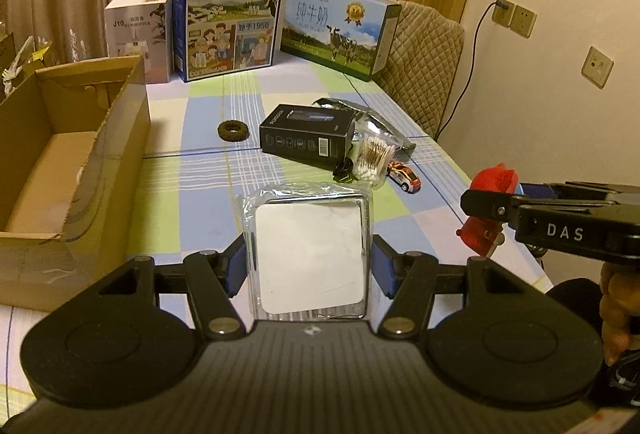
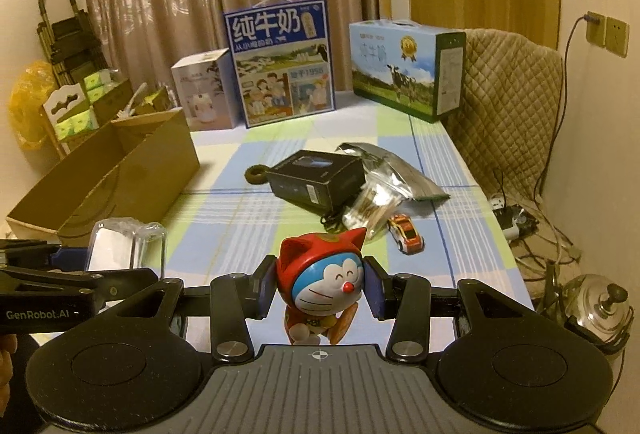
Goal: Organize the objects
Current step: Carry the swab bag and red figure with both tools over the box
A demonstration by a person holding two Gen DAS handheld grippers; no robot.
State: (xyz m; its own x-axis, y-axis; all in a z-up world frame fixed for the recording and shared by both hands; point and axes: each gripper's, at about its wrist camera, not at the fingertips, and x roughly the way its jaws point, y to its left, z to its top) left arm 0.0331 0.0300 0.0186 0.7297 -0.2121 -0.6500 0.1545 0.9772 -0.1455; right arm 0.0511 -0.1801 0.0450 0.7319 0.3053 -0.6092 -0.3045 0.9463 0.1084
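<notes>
Two items up off the table (image 1: 224, 170) at once, one per tongs. Left tongs (image 1: 308, 262): closed onto clear plastic case (image 1: 310, 254) w/ white insert, blue pads pressing its left & right sides, case held flat-face-up so the wrap doesn't slip. Right tongs (image 2: 320, 292): pinched on cat figure (image 2: 322, 282) (red hood, blue face), pads on either side of the head, figure upright, feet hanging free below. Seen from left cam, same figure at far right, gripped in the other tool, well off the near-right table edge.

Open cardboard box (image 1: 72, 154) on left side of table, flaps up, nothing visible inside; likely the drop spot, hence both loads carried near, left tongs closer to it. Probably case first, figure after, to avoid tools crossing.

Left on table, mid-right cluster: black box (image 1: 306, 136), bag of cotton swabs (image 1: 374, 156) leaning on it, toy car (image 1: 404, 174) just beside swabs, silver pouch (image 1: 376, 118) behind, dark ring (image 1: 233, 130) apart to the left. Milk cartons at far end look like backdrop, prob. not part of job.
</notes>
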